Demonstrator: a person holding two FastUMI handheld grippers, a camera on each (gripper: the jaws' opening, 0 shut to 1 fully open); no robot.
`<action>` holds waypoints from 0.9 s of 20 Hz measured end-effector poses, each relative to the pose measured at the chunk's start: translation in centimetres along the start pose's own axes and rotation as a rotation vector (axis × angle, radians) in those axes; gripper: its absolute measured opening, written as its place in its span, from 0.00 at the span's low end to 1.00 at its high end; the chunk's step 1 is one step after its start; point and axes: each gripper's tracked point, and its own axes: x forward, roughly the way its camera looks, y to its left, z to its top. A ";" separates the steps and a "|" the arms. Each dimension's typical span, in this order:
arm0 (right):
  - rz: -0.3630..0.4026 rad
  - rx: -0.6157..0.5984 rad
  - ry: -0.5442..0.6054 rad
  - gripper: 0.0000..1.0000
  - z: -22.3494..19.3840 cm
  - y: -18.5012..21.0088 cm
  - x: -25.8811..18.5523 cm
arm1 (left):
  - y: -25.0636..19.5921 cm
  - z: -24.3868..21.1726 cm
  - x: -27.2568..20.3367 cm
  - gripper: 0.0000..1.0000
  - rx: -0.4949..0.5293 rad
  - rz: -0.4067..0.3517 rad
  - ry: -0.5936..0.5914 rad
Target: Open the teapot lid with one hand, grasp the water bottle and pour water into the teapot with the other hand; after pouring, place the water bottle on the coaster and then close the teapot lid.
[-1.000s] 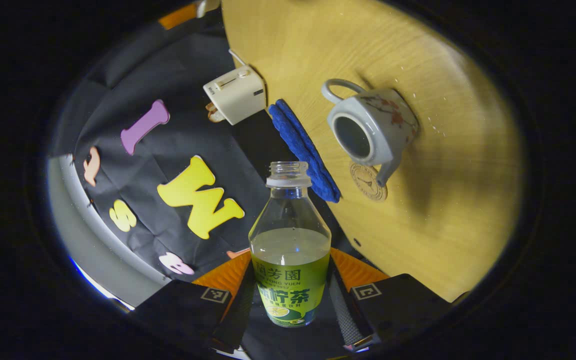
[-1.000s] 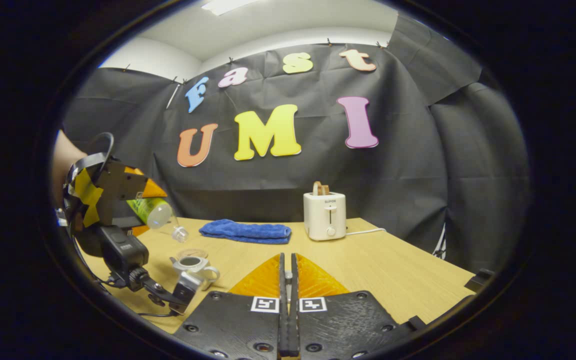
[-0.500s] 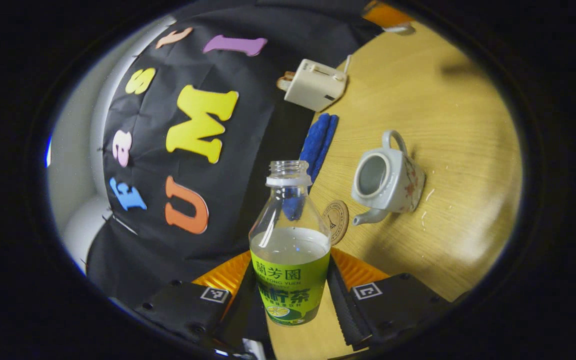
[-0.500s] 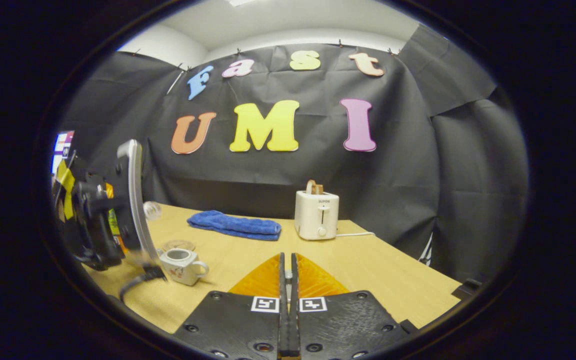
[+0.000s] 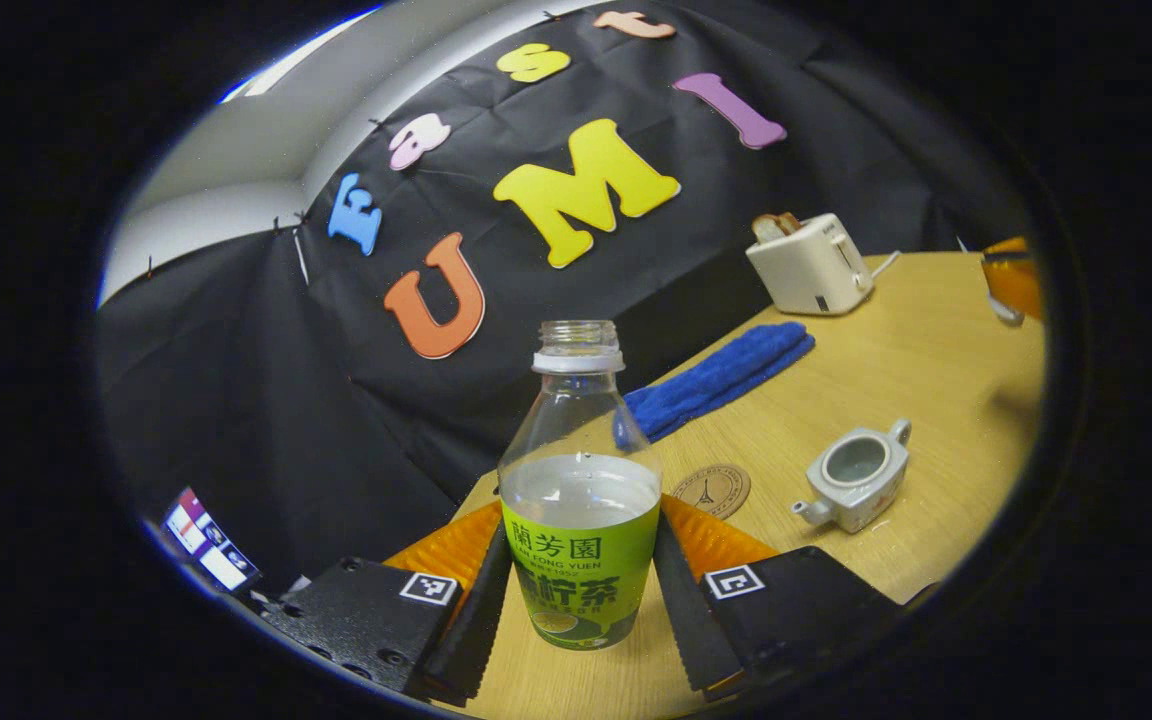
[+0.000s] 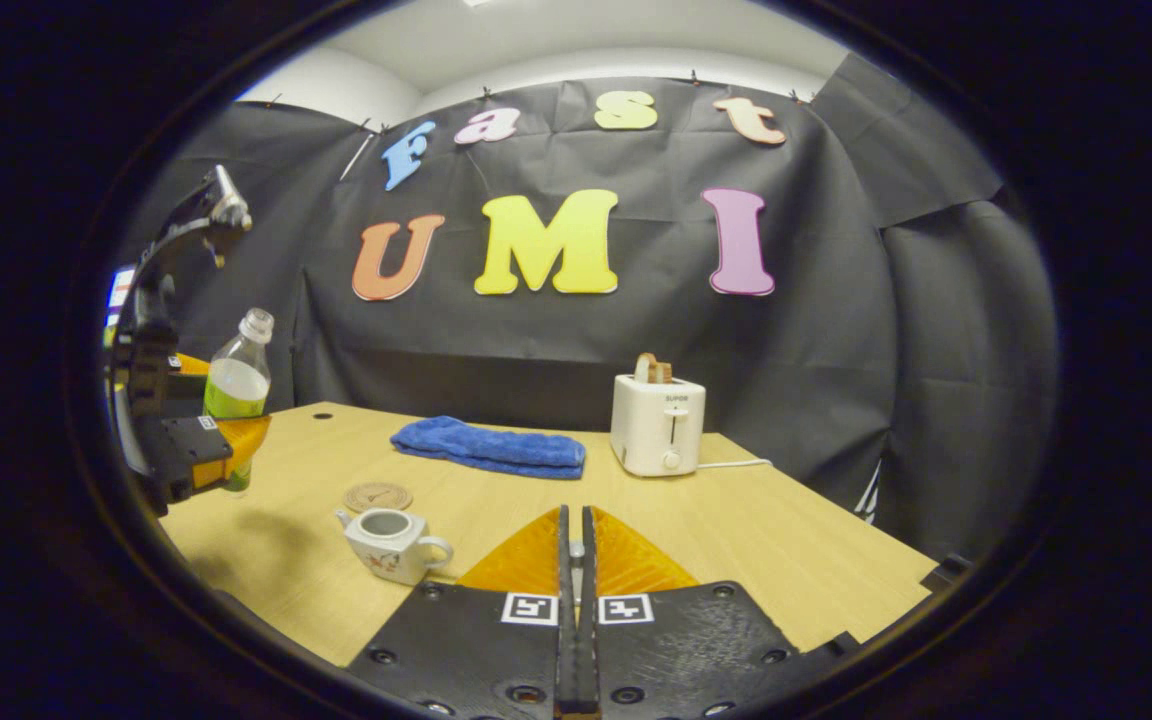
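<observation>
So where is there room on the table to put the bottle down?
The round coaster is bare, between the blue towel and the open teapot. Bare table also spreads right of the toaster. It is more crowded near the teapot and towel.

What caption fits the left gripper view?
Left tongs hold the open water bottle upright beside coaster and lidless teapot.

The water bottle's (image 5: 580, 520) base is hidden between the left gripper's fingers (image 5: 681, 610); the teapot's lid cannot be made out; the right gripper (image 6: 576, 600) is cut off below
</observation>
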 end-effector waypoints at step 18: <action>0.290 0.045 0.089 0.00 -1.1 14.7 5.7 | 5.2 -0.4 0.4 0.75 -0.408 -0.055 -0.027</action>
